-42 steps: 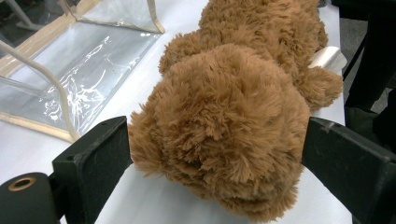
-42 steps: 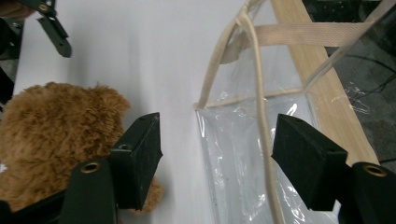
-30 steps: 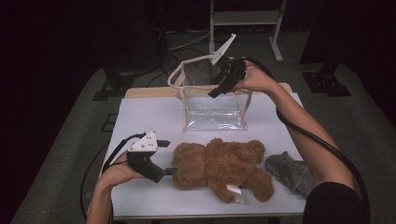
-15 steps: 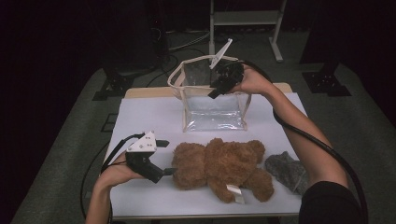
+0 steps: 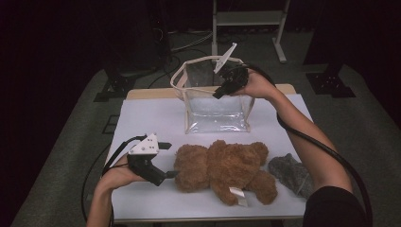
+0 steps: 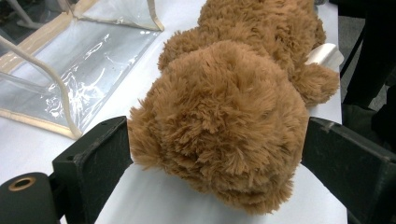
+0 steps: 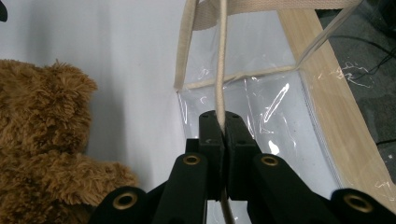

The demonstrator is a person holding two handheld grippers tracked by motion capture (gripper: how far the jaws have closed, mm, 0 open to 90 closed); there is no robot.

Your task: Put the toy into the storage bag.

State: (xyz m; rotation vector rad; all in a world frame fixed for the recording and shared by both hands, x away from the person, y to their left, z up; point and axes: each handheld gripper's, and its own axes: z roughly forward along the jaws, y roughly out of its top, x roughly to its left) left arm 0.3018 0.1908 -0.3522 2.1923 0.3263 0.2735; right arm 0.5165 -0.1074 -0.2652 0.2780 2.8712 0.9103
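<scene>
The right hand-held gripper [image 7: 223, 140] is clenched on the cream strap [image 7: 220, 70] at the rim of the clear bag [image 5: 215, 111]; its jaws have just been closing and now pinch the strap flat between them. The bag stands open at 12 o'clock on the worktop [image 5: 142, 118]. The left hand-held gripper [image 6: 215, 158] is spread wide, with the head of the teddy bear [image 6: 224, 126] between its jaws; whether the pads press the fur cannot be told with certainty, but gaps suggest no firm grip. The bear lies on its side at 6 o'clock of the bag, well apart from it, with a grey cloth [image 5: 292, 174] at the bear's 3 o'clock. Risks, as judged: the thin strap may slide out of the narrow pinch if pulled upward sharply, letting the soft bag wall sag and close the mouth. A grip on plush alone may compress and slip, dropping the bear short of the opening. The bear looks nearly as broad as the bag's mouth, so it may catch the rim and tip the light bag towards 6 o'clock.
</scene>
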